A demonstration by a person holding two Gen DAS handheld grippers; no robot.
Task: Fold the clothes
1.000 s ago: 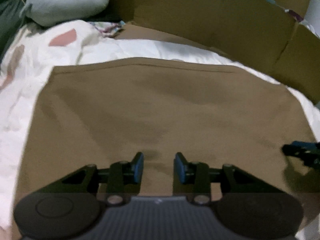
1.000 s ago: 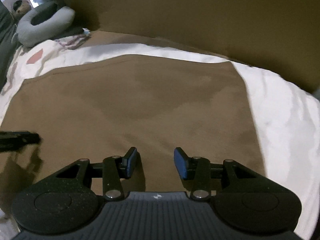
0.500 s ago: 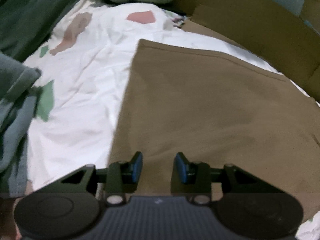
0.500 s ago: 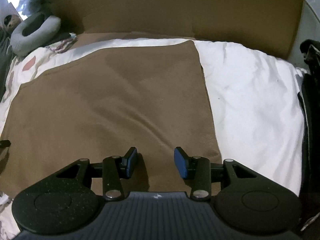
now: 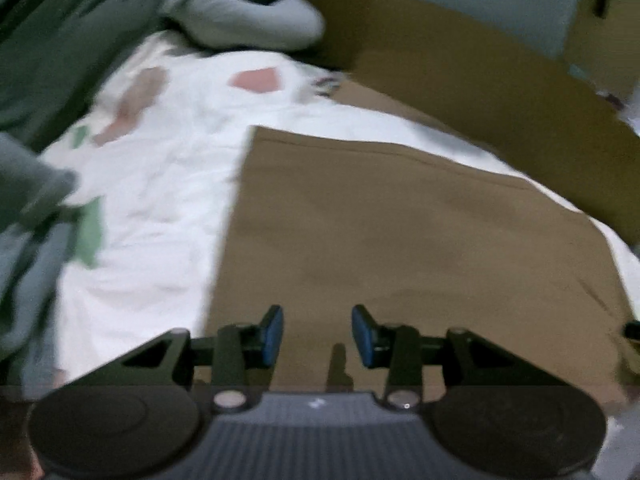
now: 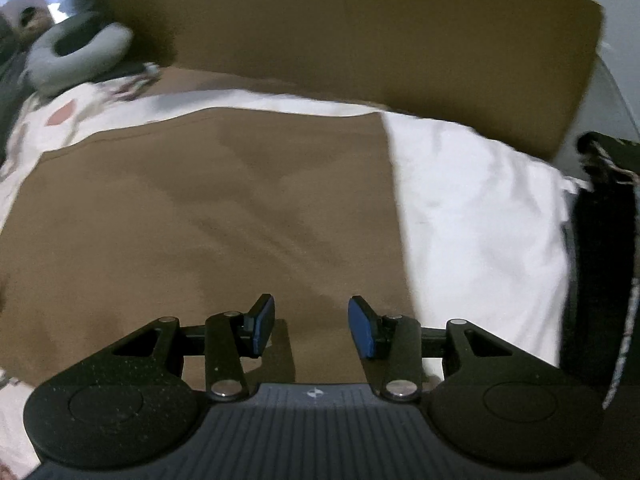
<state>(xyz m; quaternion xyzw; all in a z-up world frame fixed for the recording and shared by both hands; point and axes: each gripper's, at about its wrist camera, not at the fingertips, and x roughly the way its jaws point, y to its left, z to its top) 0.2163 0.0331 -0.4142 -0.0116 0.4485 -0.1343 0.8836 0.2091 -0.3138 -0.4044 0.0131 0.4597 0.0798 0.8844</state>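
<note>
Here, brown garment (image 5: pixel 420 248) spread flat as a broad rectangle on white bedsheet (image 5: pixel 160 208); faint creases across the middle, a stitched hem line along the far edge. Same cloth fills the centre of the right wrist view (image 6: pixel 208 216), right edge straight against bare sheet (image 6: pixel 480 208).

Left gripper (image 5: pixel 317 334) above the near left part of the cloth, close to its left edge. Blue pads (image 5: pixel 273 334) apart, nothing between them, only brown fabric seen through the gap. Not touching the cloth, as far as visible.

Right gripper (image 6: pixel 311 328) above the near right part of the cloth, near its right edge. Pads likewise apart and empty, shadow cast on fabric just below.

Small dark shape at far right edge of left view (image 5: pixel 632 330), possibly part of the other gripper; cannot tell.

Sheet printed with pink (image 5: pixel 256 80) and green patches (image 5: pixel 90 232) toward the left. Grey neck pillow (image 6: pixel 76 54) at the far left corner of the bed. Cardboard panels (image 6: pixel 360 40) upright along the far side, behind the sheet. Grey-blue fabric heap (image 5: pixel 28 248) at the left edge, dark green cloth (image 5: pixel 60 40) beyond it. Dark bag or garment with a patterned strap (image 6: pixel 600 240) at the right edge of the bed. Left view blurred; dim room light.
</note>
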